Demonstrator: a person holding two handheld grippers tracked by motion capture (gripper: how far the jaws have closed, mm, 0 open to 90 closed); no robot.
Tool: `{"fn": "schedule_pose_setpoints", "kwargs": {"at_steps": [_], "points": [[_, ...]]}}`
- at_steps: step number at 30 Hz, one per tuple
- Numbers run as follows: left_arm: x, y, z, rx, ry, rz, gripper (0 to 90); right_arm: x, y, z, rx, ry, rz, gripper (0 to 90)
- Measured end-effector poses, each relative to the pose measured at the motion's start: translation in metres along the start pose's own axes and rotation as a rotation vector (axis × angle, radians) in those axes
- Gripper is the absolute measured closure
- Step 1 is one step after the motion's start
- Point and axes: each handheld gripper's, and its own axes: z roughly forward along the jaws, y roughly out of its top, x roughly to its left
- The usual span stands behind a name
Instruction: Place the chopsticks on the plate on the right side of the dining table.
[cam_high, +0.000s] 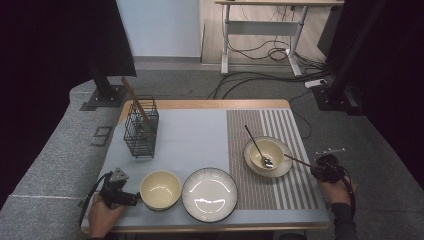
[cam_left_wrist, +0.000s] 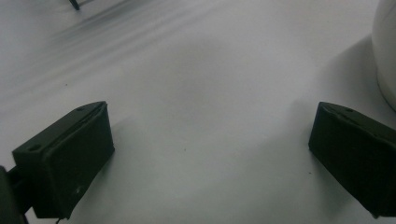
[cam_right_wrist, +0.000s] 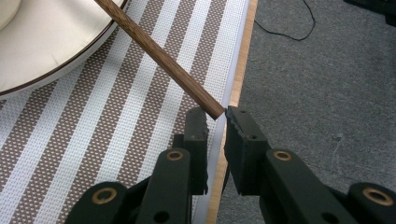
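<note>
A brown wooden chopstick (cam_high: 299, 160) slants from the saucer's right rim toward my right gripper (cam_high: 325, 169) at the table's right edge. In the right gripper view the chopstick (cam_right_wrist: 159, 56) runs down from the upper left, and its end is pinched between the tips of my right gripper (cam_right_wrist: 215, 116), above the striped placemat (cam_right_wrist: 116, 130). My left gripper (cam_high: 120, 192) lies on the mat just left of a cream bowl (cam_high: 160, 190). Its fingers (cam_left_wrist: 65, 158) are spread wide over bare mat with nothing between them, and the bowl's wall (cam_left_wrist: 386, 51) shows at the right.
A wire basket (cam_high: 141, 131) with chopsticks in it stands at the back left. A ribbed plate (cam_high: 209, 194) sits front centre. On the placemat (cam_high: 295, 195), a cream bowl on a saucer (cam_high: 267, 156) holds a metal spoon (cam_high: 257, 147). The table edge (cam_right_wrist: 236, 88) borders grey carpet.
</note>
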Motion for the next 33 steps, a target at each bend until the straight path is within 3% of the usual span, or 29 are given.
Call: {"fn": "schedule_pose_setpoints", "kwargs": {"at_steps": [9, 14, 33], "points": [[0.0, 0.0, 0.0, 0.0, 0.0, 0.0, 0.0, 0.007, 0.007, 0.002, -0.002, 0.014, -0.023, 78.2], [0.0, 0.0, 0.0, 0.0, 0.0, 0.0, 0.0, 0.006, 0.007, 0.004, -0.002, -0.001, -0.021, 69.6], [0.0, 0.0, 0.0, -0.001, 0.0, 0.0, 0.0, -0.002, 0.015, 0.013, -0.017, -0.014, 0.009, 71.3]]}}
